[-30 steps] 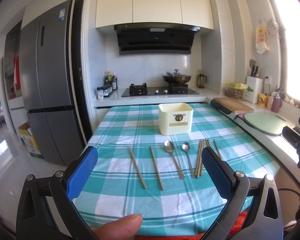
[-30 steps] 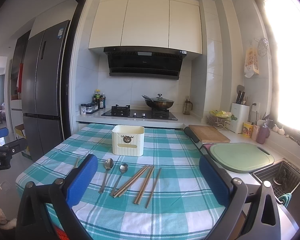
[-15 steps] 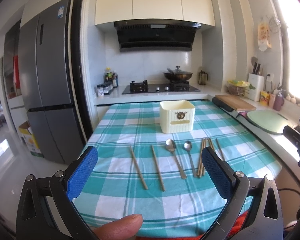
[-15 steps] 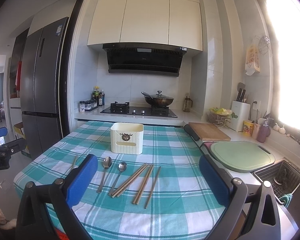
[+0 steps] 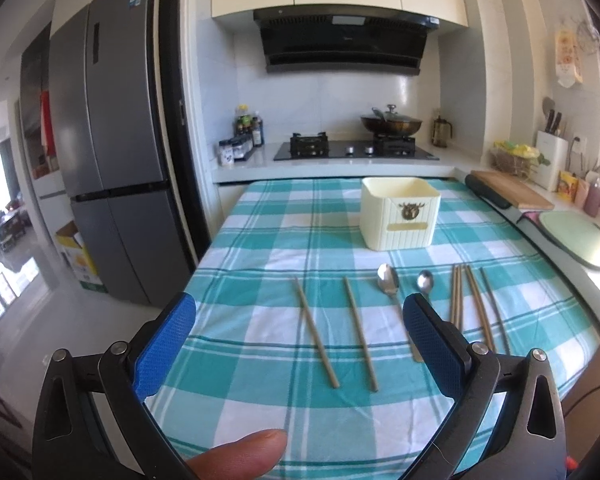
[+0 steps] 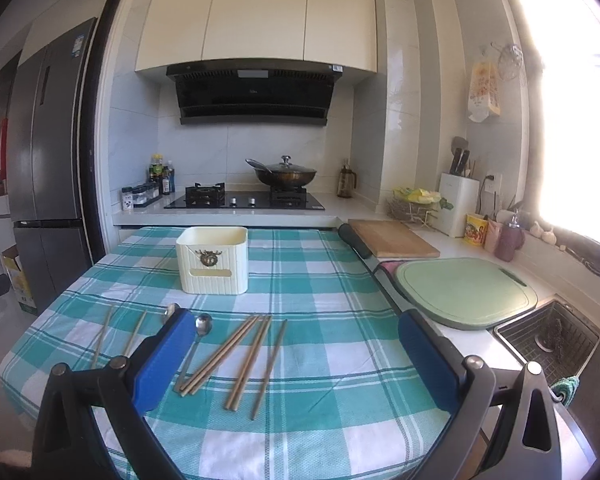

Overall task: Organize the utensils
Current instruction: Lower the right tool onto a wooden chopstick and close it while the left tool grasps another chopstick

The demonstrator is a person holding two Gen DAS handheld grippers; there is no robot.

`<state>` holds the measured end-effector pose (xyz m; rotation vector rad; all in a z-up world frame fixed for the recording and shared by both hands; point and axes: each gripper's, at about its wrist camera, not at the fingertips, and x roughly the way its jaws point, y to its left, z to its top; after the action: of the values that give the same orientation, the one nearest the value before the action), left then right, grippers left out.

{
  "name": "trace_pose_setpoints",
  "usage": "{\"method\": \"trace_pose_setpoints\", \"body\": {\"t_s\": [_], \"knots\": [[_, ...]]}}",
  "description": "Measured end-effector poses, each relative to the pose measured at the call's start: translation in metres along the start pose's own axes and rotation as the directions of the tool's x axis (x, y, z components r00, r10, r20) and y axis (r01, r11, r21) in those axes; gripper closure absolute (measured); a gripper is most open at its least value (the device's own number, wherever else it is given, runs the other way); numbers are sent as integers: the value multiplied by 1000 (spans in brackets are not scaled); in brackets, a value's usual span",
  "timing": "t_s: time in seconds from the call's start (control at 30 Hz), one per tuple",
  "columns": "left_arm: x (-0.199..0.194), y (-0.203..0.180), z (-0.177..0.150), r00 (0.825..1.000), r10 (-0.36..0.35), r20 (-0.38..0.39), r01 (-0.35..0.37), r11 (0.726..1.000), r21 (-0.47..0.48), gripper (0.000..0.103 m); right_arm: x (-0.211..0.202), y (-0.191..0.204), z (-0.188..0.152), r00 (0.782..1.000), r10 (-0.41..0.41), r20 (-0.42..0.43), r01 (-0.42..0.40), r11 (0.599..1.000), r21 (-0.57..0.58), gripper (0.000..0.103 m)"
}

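The left gripper [image 5: 298, 324] is spread wide and holds nothing; two single chopsticks [image 5: 315, 332] lie on the checked tablecloth [image 5: 260, 248] between its fingers. A big spoon [image 5: 388, 279] and a small spoon [image 5: 425, 280] lie just beyond its right finger, their handles hidden behind it. The cream holder [image 5: 398, 218] stands farther ahead. The right gripper [image 6: 296, 346] is likewise spread and empty, with a bundle of chopsticks [image 6: 240, 350] between its fingers, probably five.
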<state>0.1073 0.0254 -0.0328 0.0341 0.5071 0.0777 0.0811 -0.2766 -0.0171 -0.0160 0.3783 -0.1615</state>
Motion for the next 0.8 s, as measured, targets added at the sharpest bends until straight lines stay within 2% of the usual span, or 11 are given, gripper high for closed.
{"method": "trace_pose_setpoints", "body": {"t_s": [0.1,0.2,0.37,0.47,0.5,0.57,0.63,0.73,0.8], "knots": [[28,2,-4,998,16,-58,-16,1000,6,0,37,-9,-6,992,14,-122,-14,1000,-1,0],[55,2,-11,992,24,-120,-23,1000,9,0,78,-10,-20,965,10,-262,-18,999,-28,0],[100,3,-24,971,10,-238,-12,1000,-9,0,122,-6,-39,932,67,-357,-71,997,1,0],[128,6,-27,954,-22,-300,9,999,-44,0,152,-3,-49,903,105,-416,-102,994,30,2],[137,8,-28,948,-34,-317,15,998,-60,0,163,-2,-52,891,119,-438,-113,993,40,5],[155,9,-31,936,-54,-348,26,996,-85,0,185,2,-60,862,141,-487,-134,990,50,23],[171,8,-33,929,-45,-367,12,996,-93,0,204,7,-69,837,157,-525,-155,987,48,33],[194,1,-35,922,-22,-387,-3,998,-63,0,227,15,-80,813,161,-560,-168,985,40,52],[208,-3,-37,915,-5,-404,-14,999,-44,0,239,20,-85,802,165,-574,-178,983,34,59]]}}
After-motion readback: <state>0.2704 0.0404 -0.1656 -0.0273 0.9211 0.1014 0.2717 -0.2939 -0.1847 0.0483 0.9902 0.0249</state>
